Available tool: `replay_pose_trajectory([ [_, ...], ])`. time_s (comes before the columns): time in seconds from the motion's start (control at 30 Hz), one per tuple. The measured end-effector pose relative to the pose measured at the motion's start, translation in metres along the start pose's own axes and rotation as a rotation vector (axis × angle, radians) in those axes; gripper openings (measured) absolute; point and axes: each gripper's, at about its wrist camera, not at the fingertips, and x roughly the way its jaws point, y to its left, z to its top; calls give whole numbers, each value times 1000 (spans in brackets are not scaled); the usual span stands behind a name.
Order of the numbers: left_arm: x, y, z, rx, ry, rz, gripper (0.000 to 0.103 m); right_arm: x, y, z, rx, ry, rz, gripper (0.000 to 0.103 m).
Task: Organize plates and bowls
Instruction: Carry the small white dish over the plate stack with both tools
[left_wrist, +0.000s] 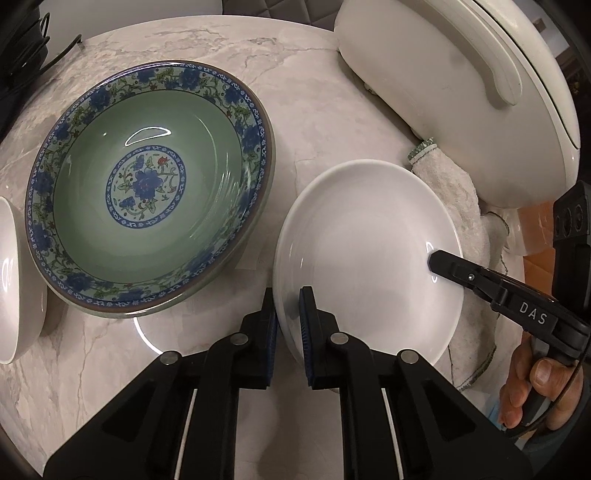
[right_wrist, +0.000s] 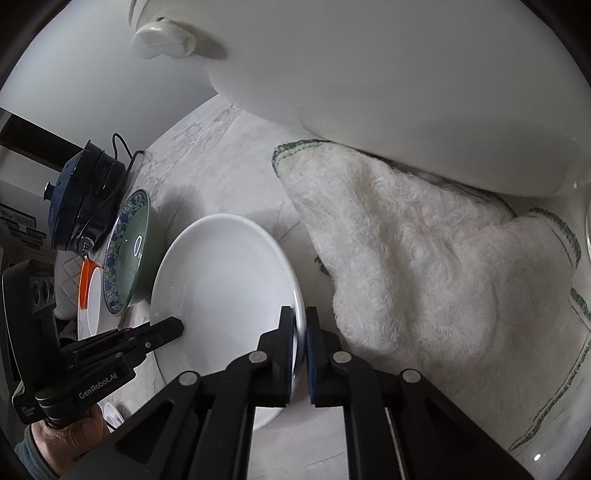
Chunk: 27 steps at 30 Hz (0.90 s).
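Observation:
A plain white plate (left_wrist: 369, 258) is held from both sides on the marble table (left_wrist: 325, 122). My left gripper (left_wrist: 288, 295) is shut on its near-left rim, with one blue pad inside and one outside. My right gripper (left_wrist: 436, 264) comes in from the right and bites the opposite rim. In the right wrist view the right gripper (right_wrist: 300, 313) is clamped on the plate (right_wrist: 221, 284) edge, and the left gripper (right_wrist: 176, 328) is at the far side. A green bowl with a blue floral band (left_wrist: 147, 188) stands just left of the plate. Another white bowl (left_wrist: 18, 280) sits at the left edge.
A large white appliance (left_wrist: 461, 74) fills the back right, with a white towel (right_wrist: 424, 258) spread under it beside the plate. A dark blue appliance with a cord (right_wrist: 85, 199) stands behind the green bowl (right_wrist: 129, 251). A hand (left_wrist: 535, 384) holds the right gripper's handle.

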Motion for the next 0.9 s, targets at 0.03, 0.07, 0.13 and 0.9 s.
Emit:
replay_pose_trajectory([
  [0.03, -4, 0, -2, 3, -2, 0, 10, -2, 0, 0, 1, -3, 1, 8],
  [0.07, -8, -1, -3, 4, -3, -1, 10, -3, 1, 0, 0, -6, 2, 8],
  [0.13, -16, 1, -8, 9, -11, 0, 10, -8, 3, -1, -4, -10, 2, 8],
  [0.9, -116, 30, -106, -20, -59, -31, 10, -56, 69, -64, -81, -23, 36, 8],
])
